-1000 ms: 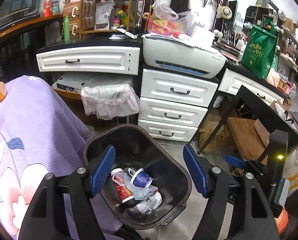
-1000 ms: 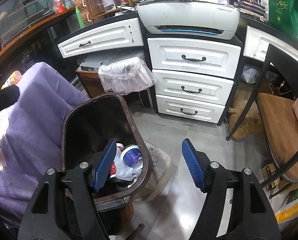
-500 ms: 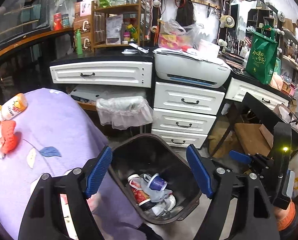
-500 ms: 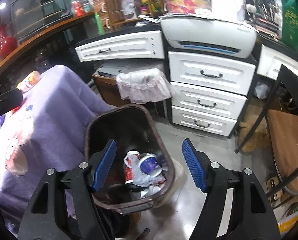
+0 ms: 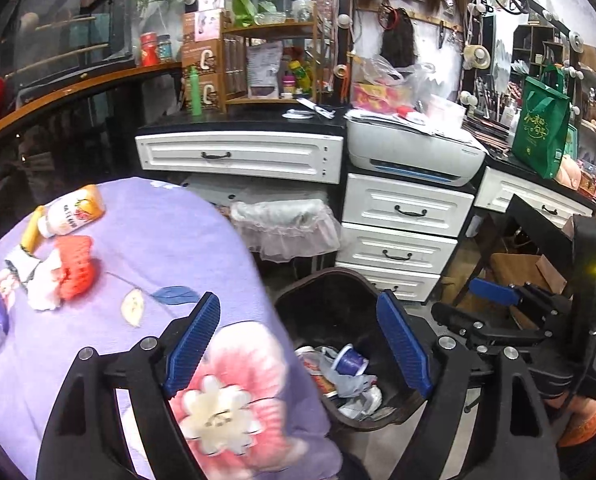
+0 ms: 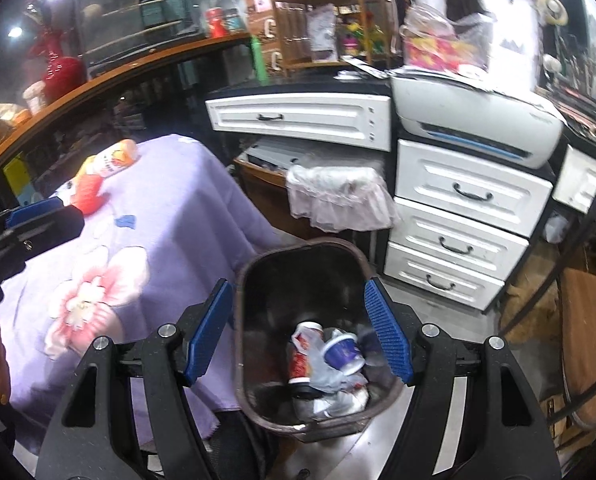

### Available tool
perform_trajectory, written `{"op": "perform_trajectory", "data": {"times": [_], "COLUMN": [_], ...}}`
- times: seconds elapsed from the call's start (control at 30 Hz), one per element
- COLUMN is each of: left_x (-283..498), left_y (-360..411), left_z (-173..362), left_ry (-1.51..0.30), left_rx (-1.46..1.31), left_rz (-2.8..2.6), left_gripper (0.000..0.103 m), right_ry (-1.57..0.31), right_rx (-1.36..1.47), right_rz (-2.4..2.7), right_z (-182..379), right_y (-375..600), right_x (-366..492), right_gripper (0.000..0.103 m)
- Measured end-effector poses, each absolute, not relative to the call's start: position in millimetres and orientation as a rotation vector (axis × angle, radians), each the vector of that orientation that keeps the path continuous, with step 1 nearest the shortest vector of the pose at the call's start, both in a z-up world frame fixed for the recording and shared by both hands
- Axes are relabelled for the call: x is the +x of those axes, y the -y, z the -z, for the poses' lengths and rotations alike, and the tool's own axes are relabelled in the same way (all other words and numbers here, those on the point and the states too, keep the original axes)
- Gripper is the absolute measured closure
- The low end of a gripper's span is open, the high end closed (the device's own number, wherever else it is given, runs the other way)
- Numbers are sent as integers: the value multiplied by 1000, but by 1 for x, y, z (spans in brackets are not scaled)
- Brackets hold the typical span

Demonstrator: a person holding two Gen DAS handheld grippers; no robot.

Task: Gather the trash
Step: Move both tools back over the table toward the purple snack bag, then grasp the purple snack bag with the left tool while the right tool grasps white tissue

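While we are holding both tools above the floor, the left gripper (image 5: 298, 344) is spreading its jaws wider, and nothing is sitting between its blue pads (image 5: 194, 344); we are gripping nothing with it. It is hanging over the edge where the purple floral cloth (image 5: 138, 248) is draping down beside the dark trash bin (image 5: 325, 300). The right gripper (image 6: 298, 330) is standing well open too, its jaws parted and empty, and through the gap we are looking straight down into the same trash bin (image 6: 298, 264). Its pads are touching neither the bin nor the rubbish inside.

Inside the bin we are seeing the collected trash: a blue-and-white cup (image 6: 343, 354) lying on its side, a red-labelled cup (image 6: 301, 354) next to it, and crumpled plastic wrap (image 6: 325, 376) between and under them.

On the cloth, more items are lying well apart from the bin: an orange-and-white bottle (image 5: 72, 210) on its side near the far edge, and a red foam net (image 5: 76, 266) just beside it with a white scrap (image 5: 42, 290) touching it. In the right wrist view the left tool's tip is showing at the left border, near that red net.

Behind the bin, white drawers (image 5: 405, 216) are standing under a white printer (image 5: 413, 152), with a lace-trimmed basket (image 5: 286, 224) to their left.
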State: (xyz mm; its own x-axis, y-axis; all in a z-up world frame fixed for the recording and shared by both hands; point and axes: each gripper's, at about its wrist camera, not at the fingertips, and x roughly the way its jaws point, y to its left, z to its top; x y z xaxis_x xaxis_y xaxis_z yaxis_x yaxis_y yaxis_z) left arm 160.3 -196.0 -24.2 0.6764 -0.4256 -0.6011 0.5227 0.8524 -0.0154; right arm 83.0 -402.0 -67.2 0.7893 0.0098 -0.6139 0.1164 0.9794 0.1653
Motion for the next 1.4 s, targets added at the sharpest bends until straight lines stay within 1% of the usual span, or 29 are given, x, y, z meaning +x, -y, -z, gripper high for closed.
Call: {"op": "perform_trajectory", "data": {"times": [0.7, 0.9, 1.1, 1.4], "left_x": [175, 187, 199, 208], "left_y": [73, 22, -34, -82], "left_z": [24, 26, 29, 31], "left_ry": [-648, -658, -680, -691], "left_rx": [139, 133, 71, 56], "left_rz": [280, 167, 49, -53], "left_gripper": [22, 22, 22, 22], "right_ry": [-625, -622, -621, -619], "right_rx": [120, 91, 75, 57], "right_rz": [-162, -234, -282, -331], "right_z": [35, 28, 25, 21], "right_y": [306, 273, 247, 217], "right_x": [117, 130, 142, 157], "right_gripper": [34, 34, 34, 34]}}
